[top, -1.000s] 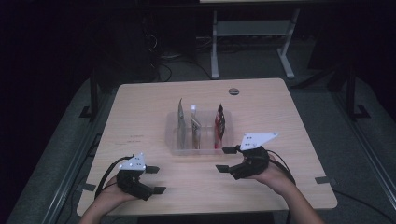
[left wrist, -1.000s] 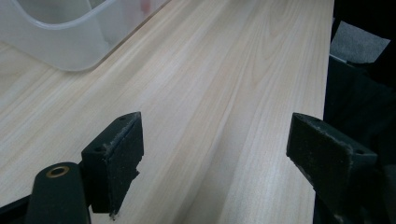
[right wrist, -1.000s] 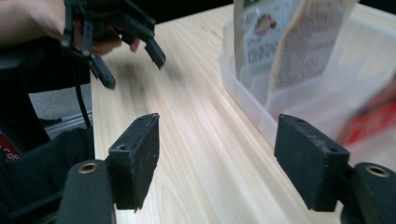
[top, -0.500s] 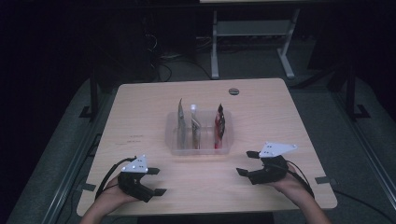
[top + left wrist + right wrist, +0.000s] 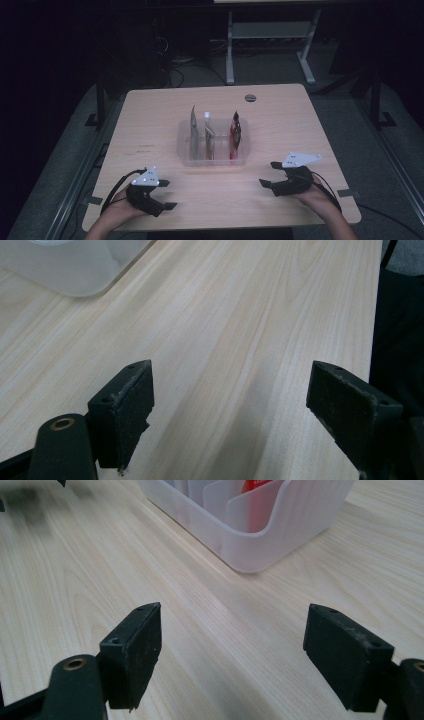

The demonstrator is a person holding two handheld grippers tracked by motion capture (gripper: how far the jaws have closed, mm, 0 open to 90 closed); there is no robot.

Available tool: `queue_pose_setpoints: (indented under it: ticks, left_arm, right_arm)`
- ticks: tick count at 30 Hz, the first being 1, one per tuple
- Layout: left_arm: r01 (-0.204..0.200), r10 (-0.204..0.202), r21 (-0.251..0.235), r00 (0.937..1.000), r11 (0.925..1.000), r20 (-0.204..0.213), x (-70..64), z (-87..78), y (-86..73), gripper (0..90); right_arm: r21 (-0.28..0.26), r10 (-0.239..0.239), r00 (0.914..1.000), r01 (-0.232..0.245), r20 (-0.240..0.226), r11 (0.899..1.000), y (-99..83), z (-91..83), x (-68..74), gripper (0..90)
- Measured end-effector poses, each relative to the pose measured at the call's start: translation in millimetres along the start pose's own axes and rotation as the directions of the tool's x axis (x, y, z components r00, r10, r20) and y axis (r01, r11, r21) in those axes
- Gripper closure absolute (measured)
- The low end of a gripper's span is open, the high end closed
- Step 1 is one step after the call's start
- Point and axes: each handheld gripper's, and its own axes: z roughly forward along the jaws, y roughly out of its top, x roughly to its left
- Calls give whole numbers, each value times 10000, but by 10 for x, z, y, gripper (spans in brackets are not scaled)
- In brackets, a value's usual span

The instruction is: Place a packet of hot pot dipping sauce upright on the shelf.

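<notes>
High view: clear bin [image 5: 212, 156] at frame centre, three packets [image 5: 235, 134] upright in its slots; left gripper [image 5: 170, 195] lower left, right gripper [image 5: 270, 174] lower right, both away from it.

Left gripper view: jaws spread wide, empty.

Right gripper view: likewise spread, empty. Sorting probably finished.

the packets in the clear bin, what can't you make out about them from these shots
- Print on the three packets: too small and dim in the high view.
- Lower parts of the packets: veiled by the frosted wall of the clear bin in the right gripper view; tops cut off by the upper edge.
- Bin's contents in the left gripper view: just a corner shows, cut by the top edge.
</notes>
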Motion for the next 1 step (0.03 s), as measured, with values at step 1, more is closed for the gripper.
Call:
queue_pose_setpoints:
  ticks: [1]
  left_arm:
    - [26, -26, -22, 10000, 10000, -2, -1, 0, 0, 188]
  right_arm:
    - [0, 0, 10000, 0, 0, 10000, 0, 0, 0, 227]
